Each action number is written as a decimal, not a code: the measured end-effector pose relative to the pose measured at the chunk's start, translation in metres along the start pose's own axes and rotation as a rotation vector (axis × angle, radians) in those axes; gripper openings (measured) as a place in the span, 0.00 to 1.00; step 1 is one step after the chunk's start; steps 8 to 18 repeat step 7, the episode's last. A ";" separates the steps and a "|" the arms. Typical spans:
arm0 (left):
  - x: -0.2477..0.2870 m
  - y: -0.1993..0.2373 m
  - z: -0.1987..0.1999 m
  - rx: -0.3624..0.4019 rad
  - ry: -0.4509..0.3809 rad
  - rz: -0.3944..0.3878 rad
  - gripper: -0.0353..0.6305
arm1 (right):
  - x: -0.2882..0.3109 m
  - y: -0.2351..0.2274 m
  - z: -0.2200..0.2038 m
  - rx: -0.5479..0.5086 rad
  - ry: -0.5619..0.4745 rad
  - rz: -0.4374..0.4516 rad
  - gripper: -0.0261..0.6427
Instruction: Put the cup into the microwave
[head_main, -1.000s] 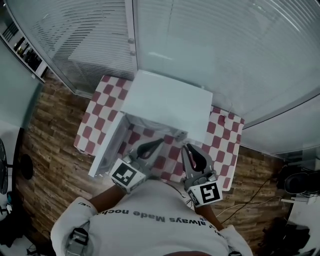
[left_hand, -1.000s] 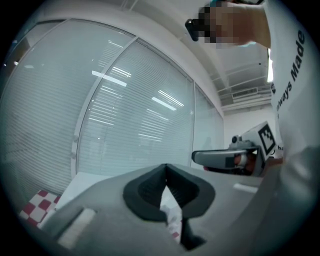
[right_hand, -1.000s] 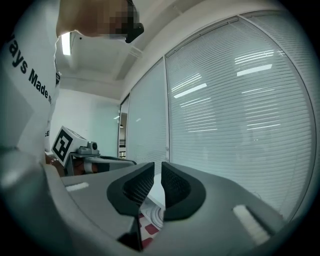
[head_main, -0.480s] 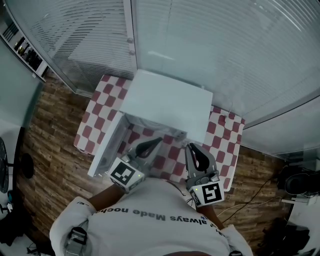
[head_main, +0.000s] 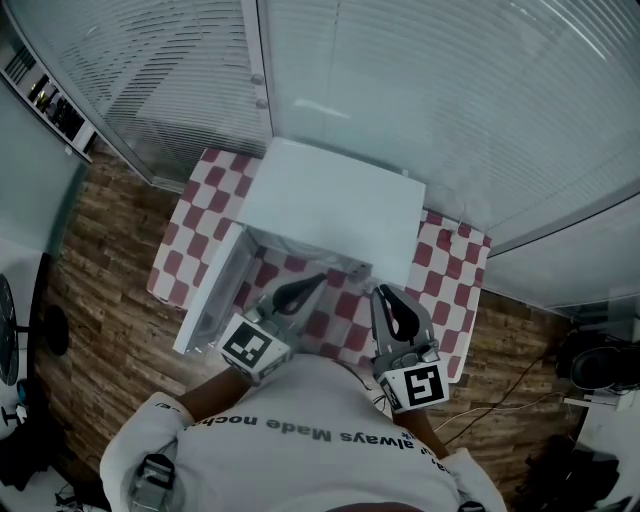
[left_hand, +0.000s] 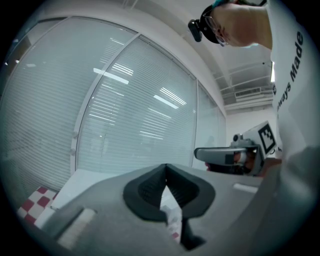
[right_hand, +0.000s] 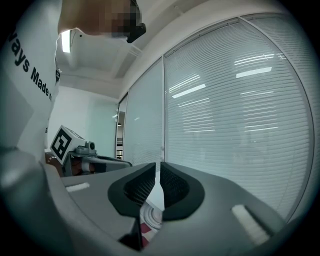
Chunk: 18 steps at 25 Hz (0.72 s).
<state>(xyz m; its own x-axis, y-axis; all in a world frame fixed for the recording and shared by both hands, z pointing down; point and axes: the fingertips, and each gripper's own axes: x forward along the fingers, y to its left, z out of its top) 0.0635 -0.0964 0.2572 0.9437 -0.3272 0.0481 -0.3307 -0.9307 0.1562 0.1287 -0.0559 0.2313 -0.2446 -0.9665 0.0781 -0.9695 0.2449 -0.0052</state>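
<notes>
Pale and round, what I take for the cup (right_hand: 151, 218) shows low beyond the right gripper (right_hand: 160, 172)'s tips, on the red-checked cloth (head_main: 445, 260) just before the white microwave (head_main: 330, 200). From the head view I can't pick it out for sure. The microwave's door (head_main: 212, 295) hangs open to the left. Both tongs are held back near the person's chest, each pressed together on nothing. The left gripper (head_main: 312, 283) is aimed upward. My worry is that the right one, reaching in closed, would nudge the cup over instead of straddling it, or that a sleeve clips the open door.
</notes>
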 end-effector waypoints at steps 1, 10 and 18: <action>0.001 0.000 0.000 -0.001 0.002 0.002 0.06 | 0.000 0.000 0.001 0.005 -0.004 -0.002 0.08; 0.004 -0.002 0.002 0.004 -0.004 0.005 0.06 | -0.002 -0.003 -0.005 -0.017 0.020 0.007 0.08; 0.004 -0.002 0.002 0.004 -0.004 0.005 0.06 | -0.002 -0.003 -0.005 -0.017 0.020 0.007 0.08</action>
